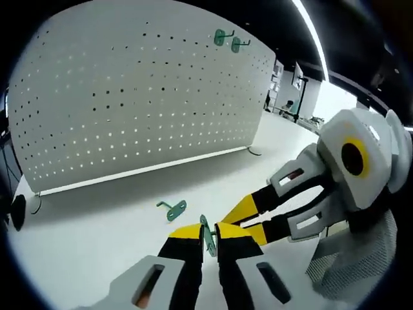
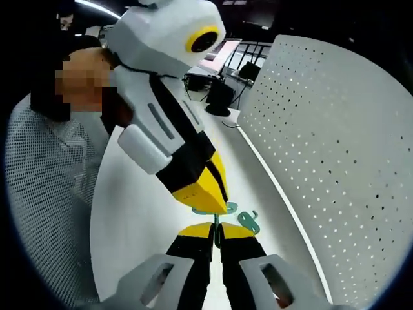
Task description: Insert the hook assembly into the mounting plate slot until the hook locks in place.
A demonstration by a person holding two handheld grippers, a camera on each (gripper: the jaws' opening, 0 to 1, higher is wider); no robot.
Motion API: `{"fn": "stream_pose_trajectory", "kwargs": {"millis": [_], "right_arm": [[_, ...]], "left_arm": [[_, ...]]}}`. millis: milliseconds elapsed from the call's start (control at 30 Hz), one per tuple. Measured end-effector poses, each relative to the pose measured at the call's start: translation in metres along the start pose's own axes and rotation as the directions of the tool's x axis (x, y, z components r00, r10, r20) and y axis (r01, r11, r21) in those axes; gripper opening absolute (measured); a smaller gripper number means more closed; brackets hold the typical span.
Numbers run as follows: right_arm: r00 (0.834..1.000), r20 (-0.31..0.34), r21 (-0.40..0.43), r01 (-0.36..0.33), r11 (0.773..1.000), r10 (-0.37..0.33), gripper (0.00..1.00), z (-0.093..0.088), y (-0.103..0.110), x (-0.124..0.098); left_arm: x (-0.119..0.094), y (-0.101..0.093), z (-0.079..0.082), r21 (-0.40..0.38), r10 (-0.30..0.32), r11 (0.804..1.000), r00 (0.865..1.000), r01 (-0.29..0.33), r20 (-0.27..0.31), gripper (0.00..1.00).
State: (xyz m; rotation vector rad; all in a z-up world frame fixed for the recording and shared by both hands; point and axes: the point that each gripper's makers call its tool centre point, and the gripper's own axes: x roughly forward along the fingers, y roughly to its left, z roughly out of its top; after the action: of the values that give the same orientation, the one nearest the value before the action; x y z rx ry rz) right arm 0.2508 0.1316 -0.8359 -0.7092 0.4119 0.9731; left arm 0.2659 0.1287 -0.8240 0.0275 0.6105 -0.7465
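Note:
A small green hook stands upright between the yellow tips of my left gripper, which is shut on it just above the white table. My right gripper comes in from the right, its tips meeting at the same hook. In the right gripper view, my right gripper is shut on a thin green edge of the hook, and the left gripper presses on it from above. The white perforated mounting plate stands upright behind; it fills the right side of the right gripper view.
A second green hook lies loose on the table close by, also seen beside my jaws. Two green hooks hang near the plate's top. A person's mesh-patterned sleeve is at the right; desks and monitors stand beyond.

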Motion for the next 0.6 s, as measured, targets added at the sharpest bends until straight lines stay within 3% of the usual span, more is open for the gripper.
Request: {"fn": "stream_pose_trajectory", "kwargs": {"millis": [367, 533, 600], "right_arm": [[1.0, 0.021, -0.026, -0.014, 1.0, 0.015, 0.03, 0.007, 0.006, 0.001], [0.998, 0.051, 0.025, -0.022, 0.999, 0.021, 0.08, 0.014, 0.004, -0.003], [0.997, 0.079, 0.088, -0.014, 0.996, 0.007, 0.09, 0.019, 0.001, -0.009]], "left_arm": [[-0.003, 0.009, -0.005, -0.029, 0.029, 0.999, 0.999, -0.029, -0.023, 0.01], [-0.006, 0.012, -0.002, -0.034, 0.039, 0.999, 0.999, -0.039, 0.003, 0.01], [-0.01, 0.014, 0.0, -0.032, 0.049, 0.998, 0.999, -0.049, 0.018, 0.01]]}}
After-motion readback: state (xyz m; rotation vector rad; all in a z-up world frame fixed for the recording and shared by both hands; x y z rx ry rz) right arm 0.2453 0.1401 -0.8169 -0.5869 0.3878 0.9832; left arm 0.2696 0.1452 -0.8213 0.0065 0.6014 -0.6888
